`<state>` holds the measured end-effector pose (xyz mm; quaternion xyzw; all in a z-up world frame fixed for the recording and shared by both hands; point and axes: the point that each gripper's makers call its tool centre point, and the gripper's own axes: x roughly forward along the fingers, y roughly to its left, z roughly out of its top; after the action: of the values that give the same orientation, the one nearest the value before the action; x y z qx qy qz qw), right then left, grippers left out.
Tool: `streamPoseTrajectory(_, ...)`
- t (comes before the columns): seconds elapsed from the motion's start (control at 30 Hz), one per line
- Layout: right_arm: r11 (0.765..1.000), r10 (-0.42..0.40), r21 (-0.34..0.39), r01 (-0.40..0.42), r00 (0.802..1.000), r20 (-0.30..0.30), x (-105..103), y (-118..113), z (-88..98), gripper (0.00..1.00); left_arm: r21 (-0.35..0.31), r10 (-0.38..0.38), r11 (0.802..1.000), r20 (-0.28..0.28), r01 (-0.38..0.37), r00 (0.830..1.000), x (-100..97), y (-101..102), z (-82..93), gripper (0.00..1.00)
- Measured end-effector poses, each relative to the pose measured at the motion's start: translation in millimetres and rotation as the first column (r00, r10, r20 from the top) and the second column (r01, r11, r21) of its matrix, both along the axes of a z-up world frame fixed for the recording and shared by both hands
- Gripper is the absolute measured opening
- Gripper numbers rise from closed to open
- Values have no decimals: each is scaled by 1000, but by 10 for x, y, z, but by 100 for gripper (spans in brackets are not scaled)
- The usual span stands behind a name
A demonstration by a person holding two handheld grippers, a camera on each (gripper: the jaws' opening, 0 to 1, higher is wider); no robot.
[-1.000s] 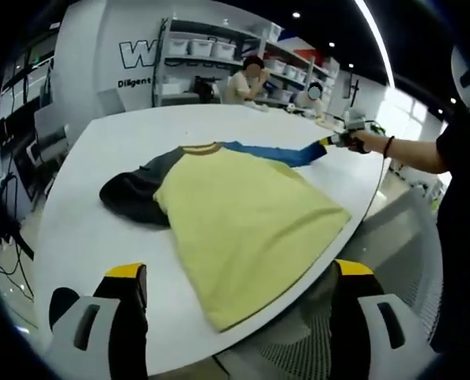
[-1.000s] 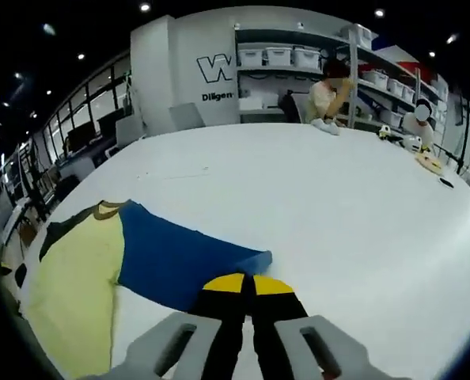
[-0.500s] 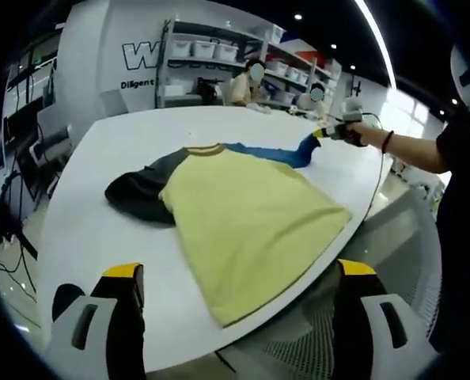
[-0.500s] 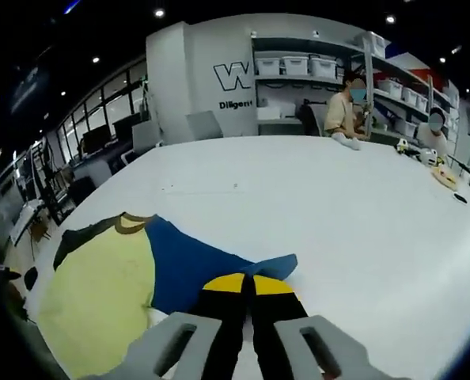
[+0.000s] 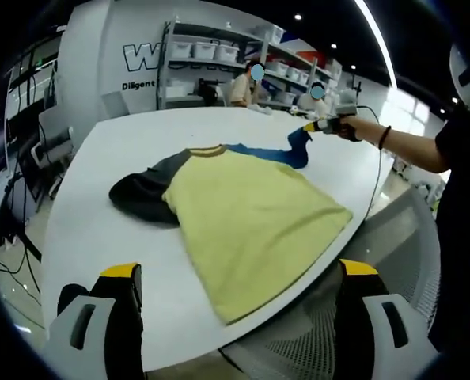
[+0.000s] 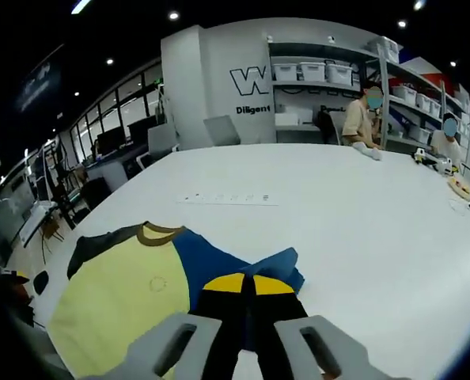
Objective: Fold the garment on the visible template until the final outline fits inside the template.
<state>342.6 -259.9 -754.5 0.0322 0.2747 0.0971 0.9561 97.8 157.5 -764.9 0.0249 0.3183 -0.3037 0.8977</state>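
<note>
The yellow shirt (image 5: 251, 218) lay spread on the white table (image 5: 85, 206), its dark sleeve (image 5: 144, 198) bunched. The right gripper (image 6: 247, 286) had its jaws pressed together, pinching the blue sleeve (image 6: 219, 265) and holding it raised. The left gripper (image 5: 235, 324) hung off the table edge, jaws spread wide

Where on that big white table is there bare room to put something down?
Bare stretches lie beyond the yellow shirt toward the shelves, and right of its blue sleeve on the white table. The near edge around the shirt is crowded.
</note>
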Motion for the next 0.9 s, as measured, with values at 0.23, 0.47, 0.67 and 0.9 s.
streamPoseTrajectory(0.23,999,36,17,-36,999,6,17,279,62,0,2,0,1000,-1,0,1000,-13,-4,12,99)
streamPoseTrajectory(0.47,996,75,40,-76,997,26,-8,669,182,0,2,1,1000,-2,-1,1000,-1,-8,19,99)
streamPoseTrajectory(0.67,991,114,59,-116,993,36,51,880,207,0,11,-13,1000,-9,13,1000,-22,-25,10,99)
streamPoseTrajectory(0.9,984,155,78,-158,987,46,92,1179,239,0,6,-14,1000,-7,14,1000,-30,-17,21,99)
